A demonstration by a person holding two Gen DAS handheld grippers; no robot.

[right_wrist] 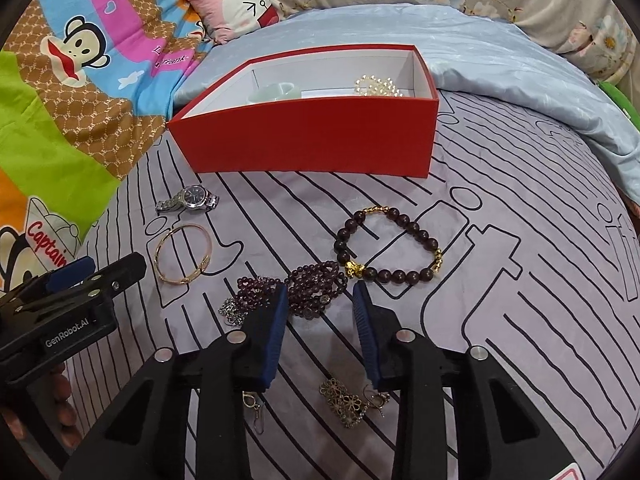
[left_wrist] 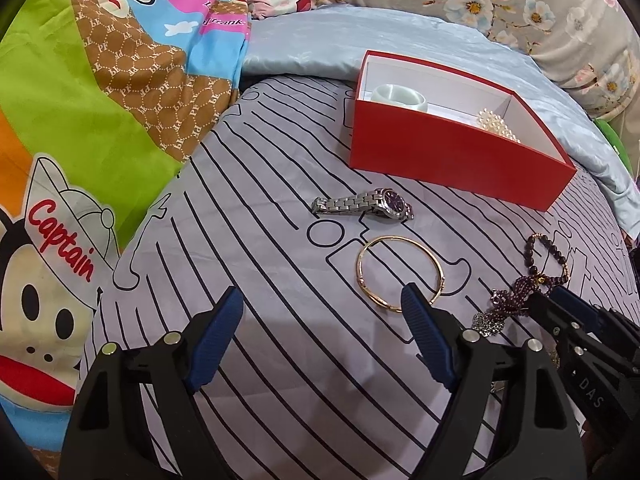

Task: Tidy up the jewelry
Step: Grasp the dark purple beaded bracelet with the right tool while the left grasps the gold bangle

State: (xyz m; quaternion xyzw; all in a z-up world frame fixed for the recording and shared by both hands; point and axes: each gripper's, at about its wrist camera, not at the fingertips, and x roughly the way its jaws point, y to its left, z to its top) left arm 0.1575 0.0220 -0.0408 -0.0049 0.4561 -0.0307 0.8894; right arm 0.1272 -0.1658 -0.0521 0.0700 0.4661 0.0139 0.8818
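A red box (left_wrist: 448, 160) (right_wrist: 312, 140) stands on the striped sheet and holds a pale green bangle (left_wrist: 398, 98) (right_wrist: 276, 92) and a pearl bracelet (left_wrist: 498, 124) (right_wrist: 378, 86). On the sheet lie a silver watch (left_wrist: 366, 202) (right_wrist: 190, 198), a gold bangle (left_wrist: 400, 274) (right_wrist: 183, 254), a dark bead bracelet with gold charms (right_wrist: 390, 244) (left_wrist: 550, 258), a purple bead strand (right_wrist: 308, 288) (left_wrist: 516, 298) and flower earrings (right_wrist: 344, 398). My left gripper (left_wrist: 322, 306) is open and empty, its right finger over the gold bangle. My right gripper (right_wrist: 320, 294) is open over the purple strand.
A cartoon monkey quilt (left_wrist: 100, 100) lies on the left. A light blue cover (right_wrist: 500, 52) and a floral pillow (left_wrist: 540, 8) lie behind the box. A pink cushion (right_wrist: 236, 4) sits at the back. The left gripper's body (right_wrist: 68, 304) shows in the right wrist view.
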